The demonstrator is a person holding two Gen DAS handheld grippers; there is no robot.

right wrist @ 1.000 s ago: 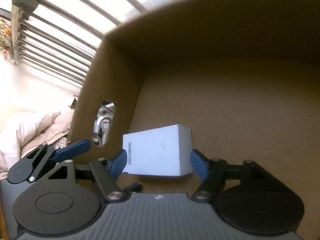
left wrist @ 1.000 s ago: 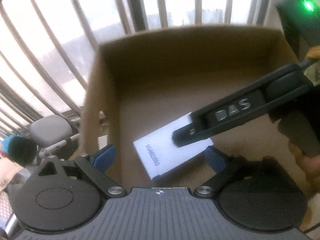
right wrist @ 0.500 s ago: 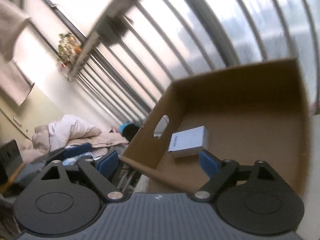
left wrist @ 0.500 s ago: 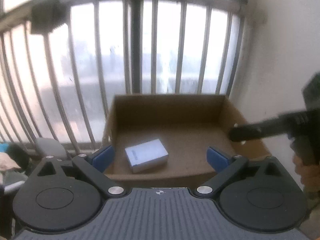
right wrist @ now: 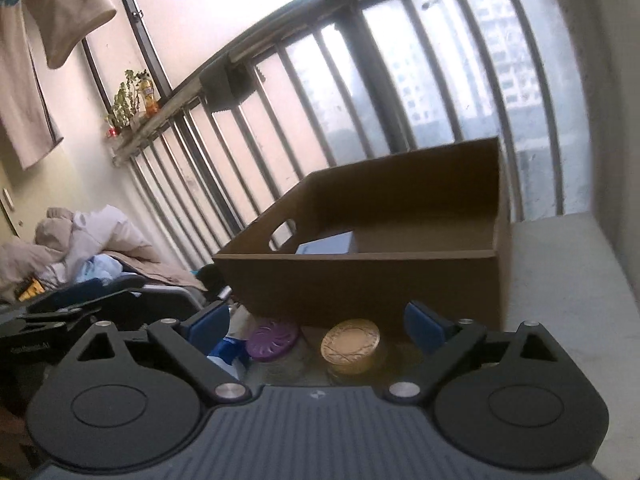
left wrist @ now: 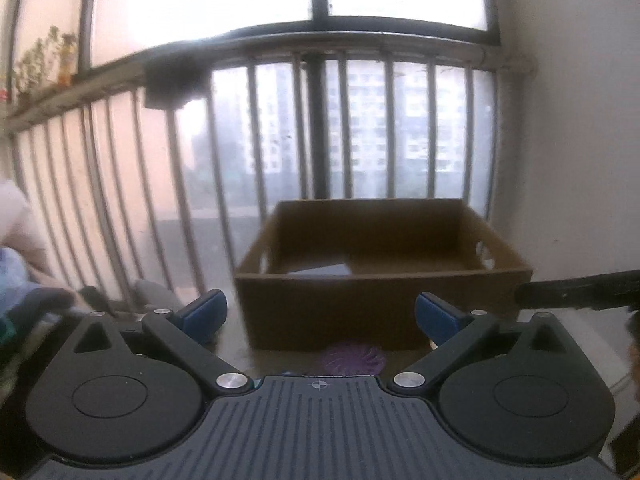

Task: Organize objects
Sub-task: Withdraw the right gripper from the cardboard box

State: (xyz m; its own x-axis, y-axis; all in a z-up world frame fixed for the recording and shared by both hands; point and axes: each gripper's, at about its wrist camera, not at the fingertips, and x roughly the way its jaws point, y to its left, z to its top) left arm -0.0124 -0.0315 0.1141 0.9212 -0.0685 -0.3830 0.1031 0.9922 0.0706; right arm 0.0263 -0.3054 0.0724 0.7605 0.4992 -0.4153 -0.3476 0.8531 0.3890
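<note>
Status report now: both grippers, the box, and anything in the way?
Left gripper and right gripper open, empty. White packet inside cardboard box. Gold tin and purple disc lie before it.

Both grippers—left [left wrist: 318, 316], right [right wrist: 316, 326]—just opened wide, fingers gripping nothing.

One open brown cardboard box [right wrist: 360, 280]. One small white rectangular carton [right wrist: 328, 247] inside it. One purple round ribbed disc [right wrist: 272, 338]. One gold round embossed tin [right wrist: 351, 345]. Two black grippers with blue pads.

Black hand-held gripper [left wrist: 320, 314], blue fingertip pads [left wrist: 202, 314]
</note>
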